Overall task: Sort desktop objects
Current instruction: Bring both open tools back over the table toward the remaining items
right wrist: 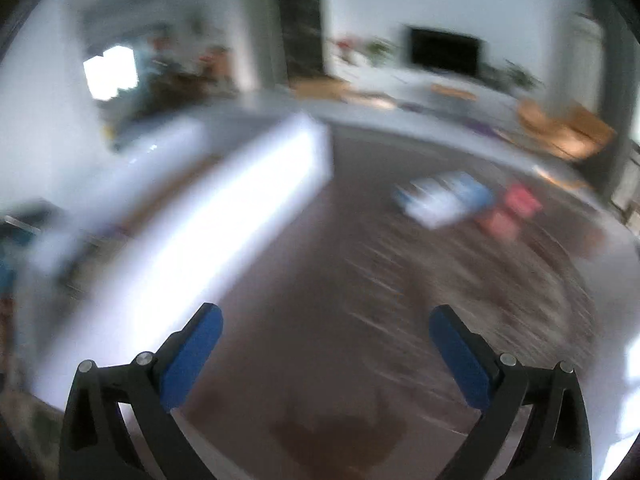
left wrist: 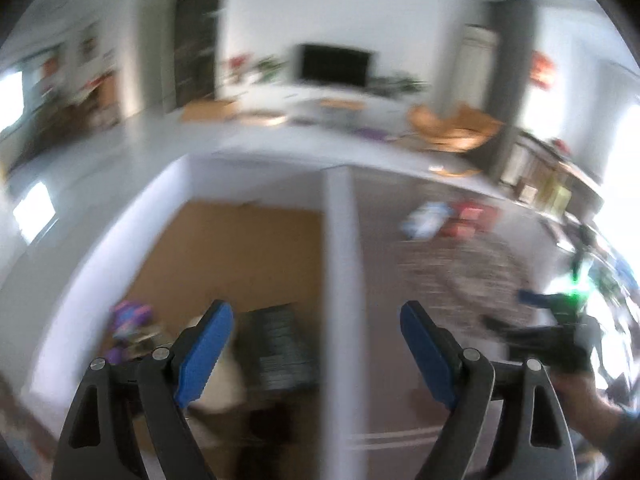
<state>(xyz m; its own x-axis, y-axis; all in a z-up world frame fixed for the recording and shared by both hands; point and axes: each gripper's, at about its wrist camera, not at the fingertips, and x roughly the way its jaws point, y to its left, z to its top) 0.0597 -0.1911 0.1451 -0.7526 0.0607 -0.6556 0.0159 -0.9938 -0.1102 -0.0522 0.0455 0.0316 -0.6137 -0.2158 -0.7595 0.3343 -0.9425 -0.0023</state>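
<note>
Both the left gripper (left wrist: 316, 354) and the right gripper (right wrist: 326, 356) are seen spread wide and empty. The blue-white packet (right wrist: 442, 198) lies far ahead, slightly right, nearer the right gripper.

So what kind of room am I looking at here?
Most likely a home living room, though the pictures are blurred: a dark flat screen on a low white unit against the far wall, houseplants beside it, and a patterned rug on the floor.
</note>
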